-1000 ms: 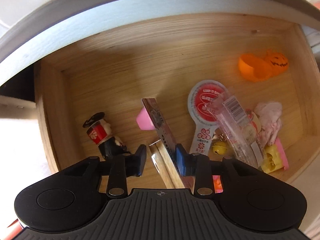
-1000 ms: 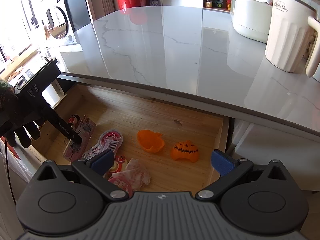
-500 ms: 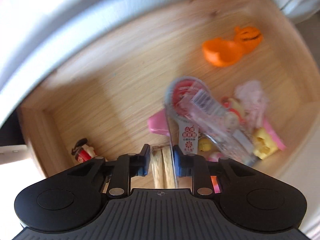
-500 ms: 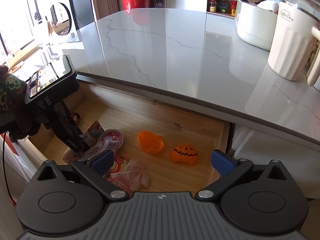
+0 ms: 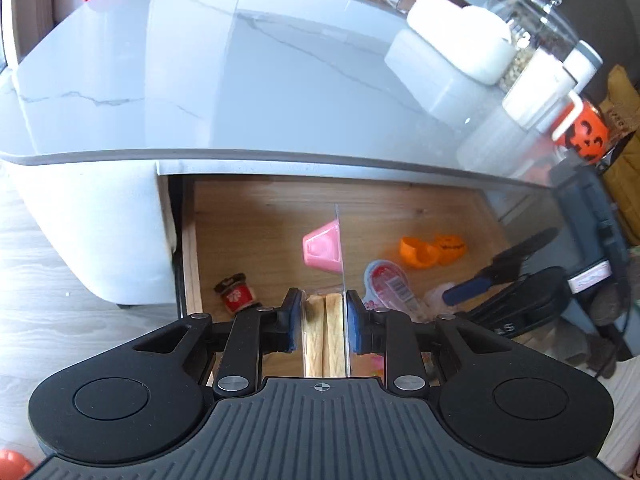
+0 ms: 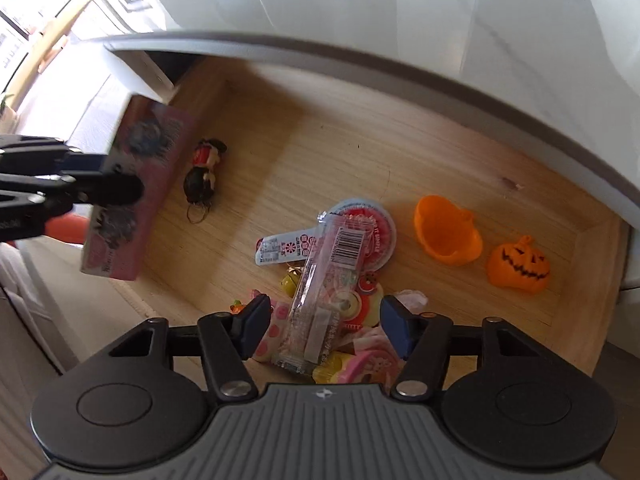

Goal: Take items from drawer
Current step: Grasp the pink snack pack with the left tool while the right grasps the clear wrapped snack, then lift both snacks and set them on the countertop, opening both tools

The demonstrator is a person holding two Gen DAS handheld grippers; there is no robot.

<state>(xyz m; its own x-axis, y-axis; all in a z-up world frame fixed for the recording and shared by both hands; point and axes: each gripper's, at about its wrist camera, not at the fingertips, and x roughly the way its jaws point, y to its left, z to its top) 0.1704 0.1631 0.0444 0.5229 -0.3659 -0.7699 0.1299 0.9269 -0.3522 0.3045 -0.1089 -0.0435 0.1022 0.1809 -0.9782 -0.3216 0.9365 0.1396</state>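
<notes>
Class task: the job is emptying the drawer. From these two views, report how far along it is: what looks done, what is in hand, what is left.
Done: none visibly out yet; the drawer is open. In hand: the left tool grips a pink snack pack above the drawer; the right tool is closing around a clear wrapped packet, not yet pressing it. Left: doll keychain, two orange pumpkin halves, round red-lidded pack, small sweets.

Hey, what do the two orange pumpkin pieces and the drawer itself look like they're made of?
Pumpkin face half and hollow half: probably molded plastic, since they are uniformly bright orange, thin-walled and slightly glossy. Drawer: looks like light wood or wood veneer with a matte finish, showing straight grain and a small knot.
</notes>
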